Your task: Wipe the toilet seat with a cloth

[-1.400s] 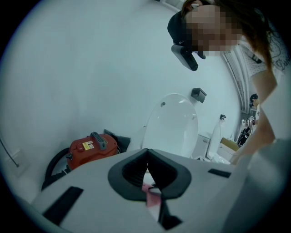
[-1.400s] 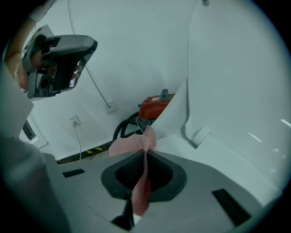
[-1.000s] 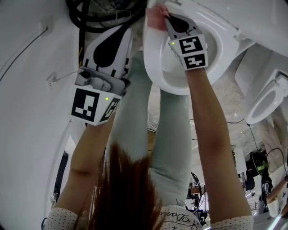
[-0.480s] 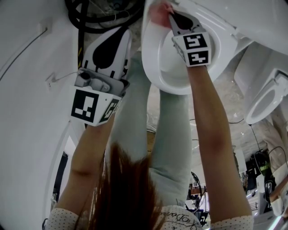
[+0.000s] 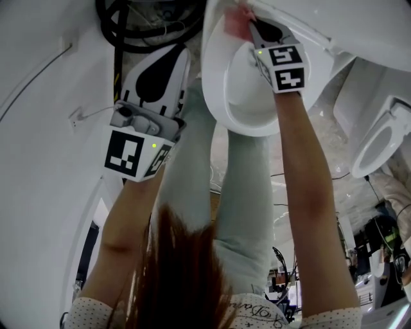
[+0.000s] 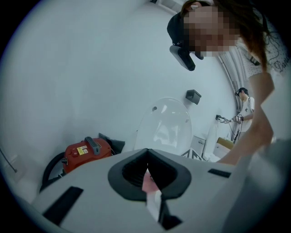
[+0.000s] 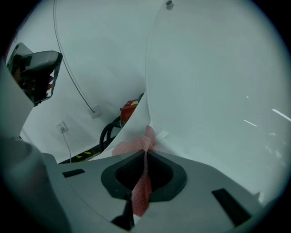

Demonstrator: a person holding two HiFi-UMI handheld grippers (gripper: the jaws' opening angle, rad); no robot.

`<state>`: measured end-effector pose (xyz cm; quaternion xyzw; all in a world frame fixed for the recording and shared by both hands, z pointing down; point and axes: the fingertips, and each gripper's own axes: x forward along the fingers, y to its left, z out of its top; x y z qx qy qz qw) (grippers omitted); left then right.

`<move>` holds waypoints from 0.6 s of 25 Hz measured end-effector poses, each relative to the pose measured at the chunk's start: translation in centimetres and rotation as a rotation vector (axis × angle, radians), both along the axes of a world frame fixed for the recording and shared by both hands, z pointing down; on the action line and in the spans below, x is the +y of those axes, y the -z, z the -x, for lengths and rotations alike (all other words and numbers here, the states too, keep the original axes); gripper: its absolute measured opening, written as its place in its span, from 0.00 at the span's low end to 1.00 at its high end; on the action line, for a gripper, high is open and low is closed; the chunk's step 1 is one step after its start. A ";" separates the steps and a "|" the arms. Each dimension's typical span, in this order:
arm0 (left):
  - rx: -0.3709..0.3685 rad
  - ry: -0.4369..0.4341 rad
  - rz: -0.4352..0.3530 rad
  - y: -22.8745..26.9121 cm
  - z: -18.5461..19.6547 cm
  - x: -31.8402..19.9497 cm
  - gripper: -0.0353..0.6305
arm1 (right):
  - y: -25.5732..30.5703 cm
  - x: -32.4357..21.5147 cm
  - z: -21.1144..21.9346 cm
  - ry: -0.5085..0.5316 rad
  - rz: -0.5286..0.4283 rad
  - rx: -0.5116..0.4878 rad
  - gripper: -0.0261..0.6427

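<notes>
White tiled bathroom, couple of toilets around. Wiping looks mid-way to me: the right gripper (image 5: 252, 27) is clamped on the pink cloth (image 5: 236, 18) and has it pressed to the far rim of the seat (image 5: 216, 90). The near curve and the other side probably aren't done yet, and I can't see any visible dirt. The cloth bunches just past the gripper's tips, touching the seat. The left gripper (image 5: 182, 54) is shut and held off to the side, well away from the seat.
</notes>
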<state>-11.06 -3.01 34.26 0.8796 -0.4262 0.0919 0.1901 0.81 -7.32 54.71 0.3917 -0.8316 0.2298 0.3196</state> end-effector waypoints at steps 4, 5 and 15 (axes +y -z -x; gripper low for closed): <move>-0.004 -0.018 -0.013 1.6 -0.4 0.4 0.06 | 4.5 0.7 -1.1 -0.022 -0.081 -0.030 0.08; -0.011 -0.019 -0.014 2.3 -0.3 0.5 0.06 | 5.7 1.1 -1.4 -0.036 -0.090 -0.041 0.08; -0.045 -0.039 -0.107 11.4 -1.1 -0.5 0.06 | 22.4 2.7 -5.8 -0.190 -0.269 -0.137 0.08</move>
